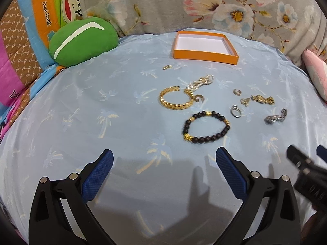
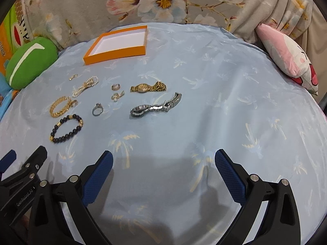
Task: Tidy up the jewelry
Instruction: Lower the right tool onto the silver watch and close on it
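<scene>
Two watches (image 2: pixel 148 87), two bracelets (image 2: pixel 66 128), one orange box (image 2: pixel 116 45).

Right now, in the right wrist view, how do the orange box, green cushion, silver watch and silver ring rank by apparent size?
1. Orange box; the green cushion looks about as big, so I won't rank them.
2. Silver watch.
3. Silver ring.

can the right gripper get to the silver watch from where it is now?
Probably yes. The right gripper is open and holds nothing, and only bare blue sheet lies between it and the silver watch. The nearest piece, the gold watch, lies beyond it and apart.
</scene>
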A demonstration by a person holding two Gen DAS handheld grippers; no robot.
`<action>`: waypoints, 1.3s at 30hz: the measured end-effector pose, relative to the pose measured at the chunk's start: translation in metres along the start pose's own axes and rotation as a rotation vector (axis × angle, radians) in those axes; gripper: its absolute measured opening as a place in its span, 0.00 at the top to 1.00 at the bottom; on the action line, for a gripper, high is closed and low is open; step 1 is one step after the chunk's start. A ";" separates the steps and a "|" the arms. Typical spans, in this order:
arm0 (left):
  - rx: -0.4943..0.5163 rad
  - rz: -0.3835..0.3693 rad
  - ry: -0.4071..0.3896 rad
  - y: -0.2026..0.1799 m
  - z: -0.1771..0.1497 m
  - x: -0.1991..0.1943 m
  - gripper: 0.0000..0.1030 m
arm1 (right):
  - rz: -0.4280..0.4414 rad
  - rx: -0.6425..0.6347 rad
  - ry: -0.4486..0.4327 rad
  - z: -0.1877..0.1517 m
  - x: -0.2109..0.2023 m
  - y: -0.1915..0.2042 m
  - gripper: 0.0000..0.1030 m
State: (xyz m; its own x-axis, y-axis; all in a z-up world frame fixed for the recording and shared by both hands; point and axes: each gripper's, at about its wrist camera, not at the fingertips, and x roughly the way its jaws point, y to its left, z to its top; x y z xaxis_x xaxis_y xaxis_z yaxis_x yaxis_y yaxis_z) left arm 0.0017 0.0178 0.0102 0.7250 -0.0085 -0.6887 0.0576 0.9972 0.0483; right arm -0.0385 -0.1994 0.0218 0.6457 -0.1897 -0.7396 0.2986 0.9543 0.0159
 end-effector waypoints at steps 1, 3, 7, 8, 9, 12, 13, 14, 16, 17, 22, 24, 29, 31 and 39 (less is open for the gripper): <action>-0.001 -0.001 0.007 0.002 0.002 0.002 0.05 | 0.003 0.002 -0.004 0.004 0.001 0.000 0.05; -0.012 -0.012 0.021 0.007 0.008 0.005 0.05 | 0.017 0.008 -0.001 0.012 0.005 -0.001 0.05; -0.035 -0.015 0.038 0.014 0.016 0.010 0.05 | 0.067 0.025 0.014 0.021 0.013 0.001 0.10; -0.038 -0.012 0.038 0.015 0.017 0.011 0.05 | 0.079 0.028 0.020 0.023 0.015 0.002 0.14; -0.040 -0.004 0.040 0.016 0.018 0.012 0.05 | 0.093 0.033 0.027 0.025 0.017 0.003 0.17; -0.045 0.006 0.043 0.019 0.021 0.015 0.05 | 0.122 0.053 0.048 0.029 0.024 0.008 0.25; -0.048 0.008 0.044 0.020 0.021 0.016 0.05 | 0.126 0.058 0.055 0.030 0.026 0.009 0.26; -0.050 0.012 0.044 0.021 0.022 0.017 0.05 | 0.128 0.063 0.062 0.032 0.029 0.010 0.29; -0.051 0.010 0.046 0.022 0.022 0.018 0.05 | 0.131 0.083 0.080 0.034 0.034 0.010 0.32; -0.051 0.010 0.048 0.023 0.023 0.019 0.05 | 0.134 0.094 0.088 0.035 0.037 0.010 0.34; -0.057 -0.013 0.057 0.023 0.024 0.022 0.05 | 0.140 0.172 0.135 0.037 0.053 0.004 0.44; -0.054 -0.017 0.058 0.021 0.025 0.022 0.05 | 0.136 0.199 0.135 0.039 0.056 0.002 0.48; -0.052 -0.030 0.065 0.019 0.025 0.025 0.05 | 0.147 0.251 0.145 0.048 0.064 0.001 0.54; -0.051 -0.035 0.067 0.017 0.025 0.025 0.05 | 0.133 0.253 0.142 0.051 0.067 0.004 0.59; -0.033 -0.051 0.070 0.011 0.026 0.025 0.05 | 0.107 0.172 0.125 0.054 0.072 0.019 0.88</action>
State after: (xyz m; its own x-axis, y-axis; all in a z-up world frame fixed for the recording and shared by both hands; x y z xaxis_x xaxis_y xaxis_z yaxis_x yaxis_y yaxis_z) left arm 0.0383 0.0266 0.0122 0.6721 -0.0555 -0.7383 0.0702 0.9975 -0.0111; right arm 0.0514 -0.2070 0.0051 0.5911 -0.0490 -0.8051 0.3552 0.9119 0.2053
